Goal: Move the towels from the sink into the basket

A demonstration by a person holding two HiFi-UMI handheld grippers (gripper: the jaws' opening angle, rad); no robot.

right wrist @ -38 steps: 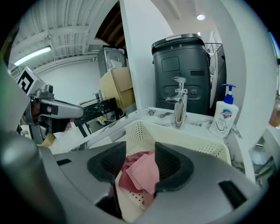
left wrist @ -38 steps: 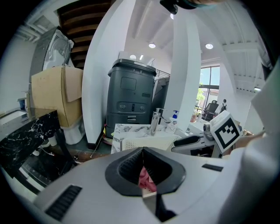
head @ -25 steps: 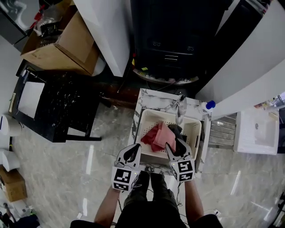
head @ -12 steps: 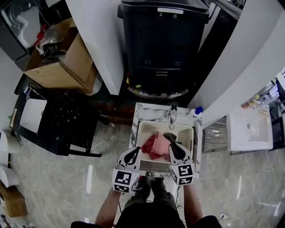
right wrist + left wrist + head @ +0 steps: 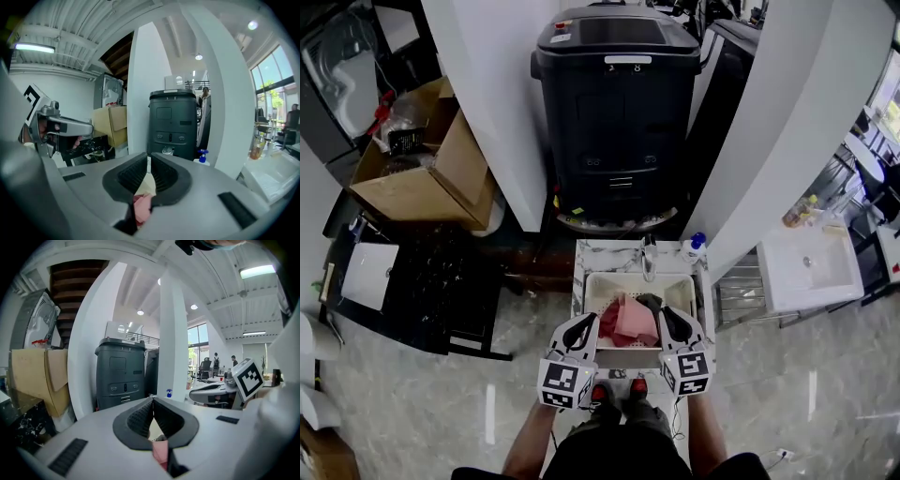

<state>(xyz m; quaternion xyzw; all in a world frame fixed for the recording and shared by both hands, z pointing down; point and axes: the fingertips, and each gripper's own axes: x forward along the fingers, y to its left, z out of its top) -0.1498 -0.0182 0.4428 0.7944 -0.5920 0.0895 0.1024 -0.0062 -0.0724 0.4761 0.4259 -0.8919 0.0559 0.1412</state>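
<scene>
Standing at a marble-edged sink (image 5: 592, 292), holding the left gripper (image 5: 591, 321) and right gripper (image 5: 666, 314) side by side above its near rim, one toward each side. On the left, fingers (image 5: 139, 417) pressed together at the tips, pinching nothing. On the right, just closed to all but touching, likewise with no cloth caught between. Heaped in the basin, between and below the two: pink towels (image 5: 628, 321), with a dark towel (image 5: 649, 302) touching their far right edge, just in front of the tap (image 5: 648, 262). Behind the sink, a black machine (image 5: 614, 103); off to the left, a cardboard box (image 5: 431, 159).
</scene>
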